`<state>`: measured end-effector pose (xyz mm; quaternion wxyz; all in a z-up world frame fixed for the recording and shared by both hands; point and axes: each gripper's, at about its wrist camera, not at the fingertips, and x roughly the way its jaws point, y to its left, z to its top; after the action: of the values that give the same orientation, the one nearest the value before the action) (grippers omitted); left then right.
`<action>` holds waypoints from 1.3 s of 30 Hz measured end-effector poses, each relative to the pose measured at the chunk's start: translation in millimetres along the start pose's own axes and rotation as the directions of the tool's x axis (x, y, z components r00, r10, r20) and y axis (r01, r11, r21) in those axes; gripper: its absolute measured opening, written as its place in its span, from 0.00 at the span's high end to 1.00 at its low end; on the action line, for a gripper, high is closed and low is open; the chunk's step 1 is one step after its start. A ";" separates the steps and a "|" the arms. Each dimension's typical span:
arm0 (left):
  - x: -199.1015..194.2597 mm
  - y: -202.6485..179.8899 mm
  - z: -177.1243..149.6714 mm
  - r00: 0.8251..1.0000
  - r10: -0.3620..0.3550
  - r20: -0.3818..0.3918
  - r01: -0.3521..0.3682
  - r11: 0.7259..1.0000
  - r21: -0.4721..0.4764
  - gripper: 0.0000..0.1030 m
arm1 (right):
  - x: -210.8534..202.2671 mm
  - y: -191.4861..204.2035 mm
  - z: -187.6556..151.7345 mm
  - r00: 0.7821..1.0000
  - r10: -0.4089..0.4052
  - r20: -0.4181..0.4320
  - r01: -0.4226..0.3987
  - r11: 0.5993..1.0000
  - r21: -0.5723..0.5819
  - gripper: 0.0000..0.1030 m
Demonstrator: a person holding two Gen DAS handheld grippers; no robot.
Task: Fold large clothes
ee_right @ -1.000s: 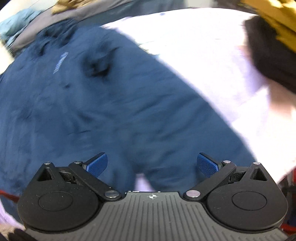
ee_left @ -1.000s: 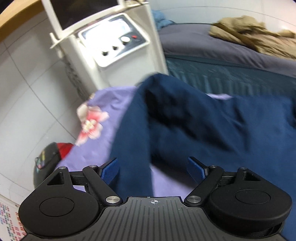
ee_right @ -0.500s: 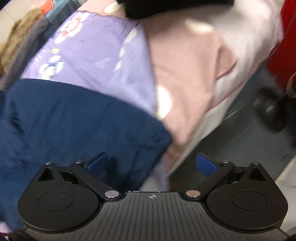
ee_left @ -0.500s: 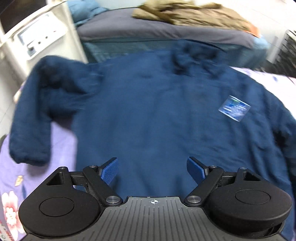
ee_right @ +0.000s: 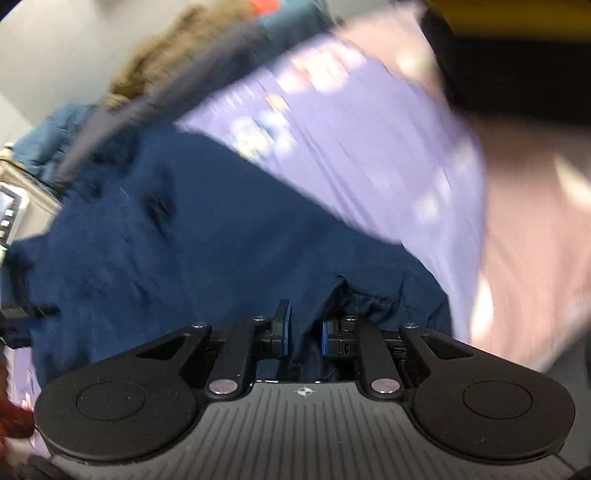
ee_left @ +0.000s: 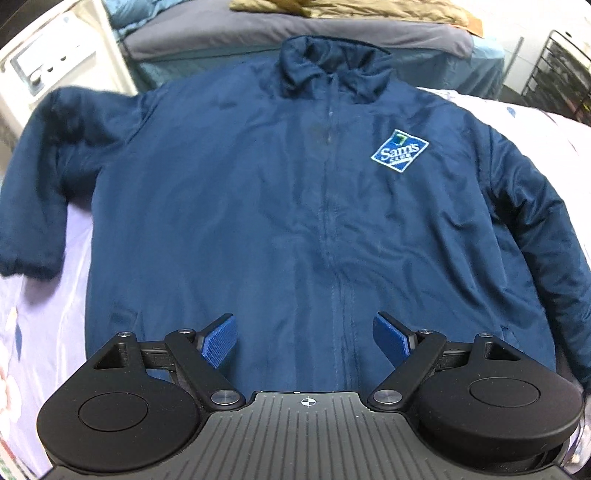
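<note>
Jacket (ee_left: 295,206), navy, lies front-up, zipped, on lilac floral sheet (ee_left: 40,295). Left wrist view: diamond chest patch (ee_left: 399,150) reads "Sam's Club". Left gripper (ee_left: 306,338) released, jaws wide over jacket hem. Beyond collar: grey mattress (ee_left: 258,33), tan garment (ee_left: 332,7); white machine (ee_left: 44,62) beyond sleeve.

Right wrist view, blurred: right gripper (ee_right: 304,328) closing, pinching jacket (ee_right: 184,240) fold at hem.

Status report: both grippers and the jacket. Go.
Left gripper open, over jacket hem. Right gripper closing on jacket fabric. Jacket flat, zipped, unfolded. No obstruction.
</note>
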<state>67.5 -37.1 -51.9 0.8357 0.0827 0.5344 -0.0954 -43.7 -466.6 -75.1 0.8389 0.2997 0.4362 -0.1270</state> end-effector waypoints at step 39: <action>-32.3 64.4 -84.5 0.994 0.074 -0.080 -0.099 0.918 -0.383 0.00 | 110.3 61.1 285.9 0.880 -0.357 0.314 0.441 0.859 -0.260 0.06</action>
<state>-3.9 47.8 -55.3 0.8216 -0.0570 0.5648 0.0517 237.5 -588.5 -14.5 0.8802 0.0413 0.3924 -0.2636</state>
